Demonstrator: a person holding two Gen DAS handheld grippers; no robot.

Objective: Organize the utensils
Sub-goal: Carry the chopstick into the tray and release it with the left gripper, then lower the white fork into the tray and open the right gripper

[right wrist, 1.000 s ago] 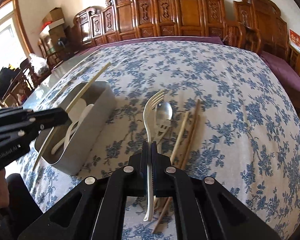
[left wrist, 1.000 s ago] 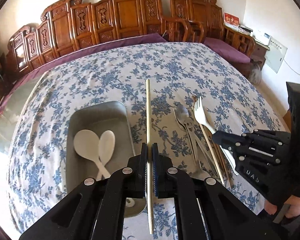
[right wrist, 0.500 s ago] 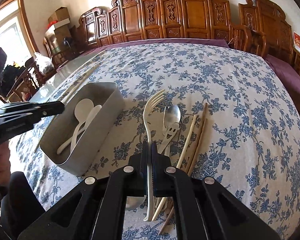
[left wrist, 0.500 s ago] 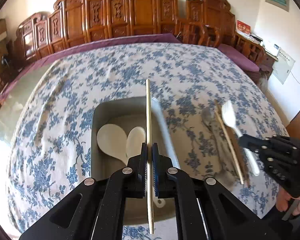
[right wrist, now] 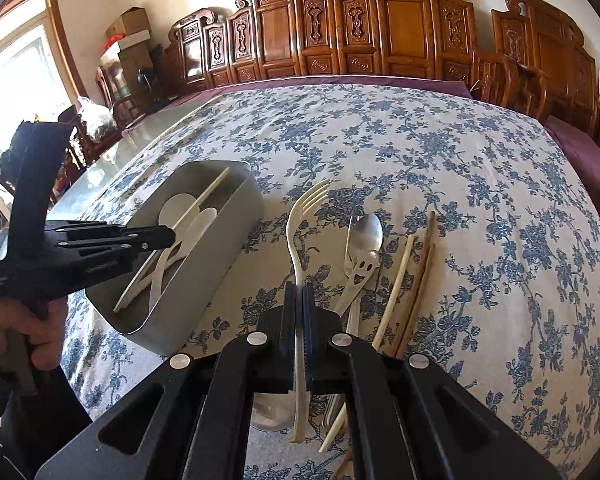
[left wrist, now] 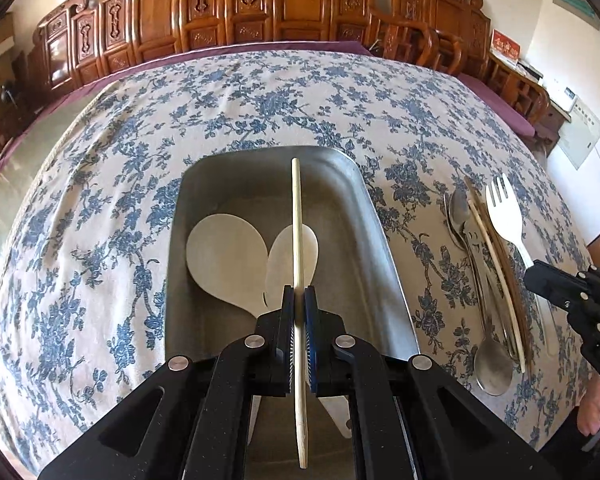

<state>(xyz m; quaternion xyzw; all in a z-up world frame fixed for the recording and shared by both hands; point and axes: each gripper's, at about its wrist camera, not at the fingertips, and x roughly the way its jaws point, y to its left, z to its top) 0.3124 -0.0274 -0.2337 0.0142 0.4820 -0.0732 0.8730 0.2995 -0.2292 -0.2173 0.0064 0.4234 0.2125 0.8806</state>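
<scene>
Looking along my left gripper (left wrist: 299, 300), I see its jaws pinched tight on a pale chopstick (left wrist: 297, 224), which runs up the middle of the frame over the grey metal tray (left wrist: 374, 240). Two cream spoons (left wrist: 224, 252) lie in the tray's left half. My right gripper (right wrist: 299, 300) is clamped on the stem of a cream fork (right wrist: 300, 216), tines toward the upper centre (whether the fork clears the cloth I cannot tell). Right of the fork, on the blue-flowered tablecloth (right wrist: 480, 184), lie a metal spoon (right wrist: 366, 236), a light chopstick (right wrist: 396, 280) and two brown chopsticks (right wrist: 424, 264). The tray sits at that view's centre left.
</scene>
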